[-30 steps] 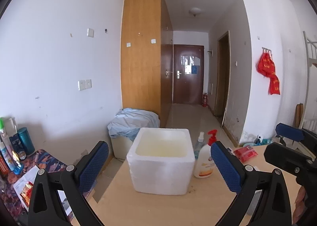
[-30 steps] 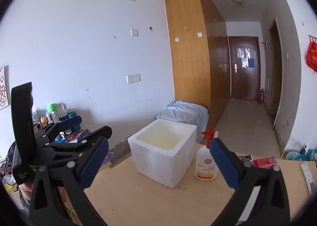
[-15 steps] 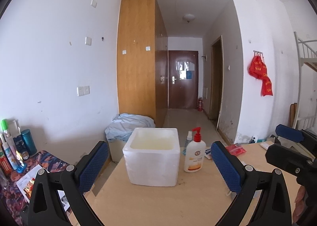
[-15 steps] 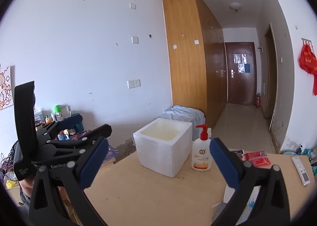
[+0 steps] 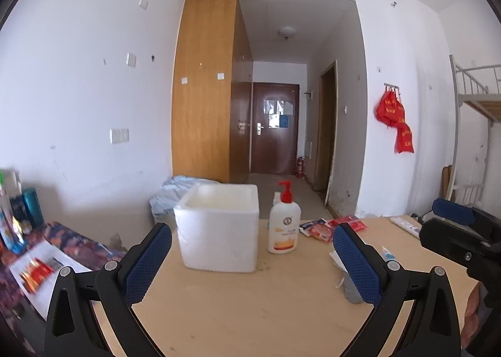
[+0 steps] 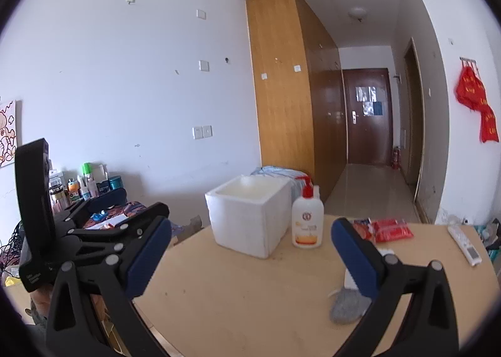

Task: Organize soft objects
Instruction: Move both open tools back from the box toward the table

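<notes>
A white foam box (image 5: 219,228) stands open-topped on the wooden table (image 5: 250,310); it also shows in the right wrist view (image 6: 250,219). A grey soft object (image 6: 347,310) lies on the table by my right gripper's right finger, and shows partly hidden in the left wrist view (image 5: 352,292). Red soft packets (image 6: 391,228) lie behind the pump bottle; they also show in the left wrist view (image 5: 322,228). My left gripper (image 5: 250,263) is open and empty above the table. My right gripper (image 6: 250,256) is open and empty.
A white pump bottle (image 5: 284,225) stands right of the box. A white remote (image 6: 463,244) lies at the table's right edge. A side table with bottles (image 6: 84,184) stands at the left. A covered bundle (image 5: 175,194) sits on the floor behind.
Both grippers have pulled back from the foam box, which looks smaller and farther. The grey object, packets and remote have come into view.
</notes>
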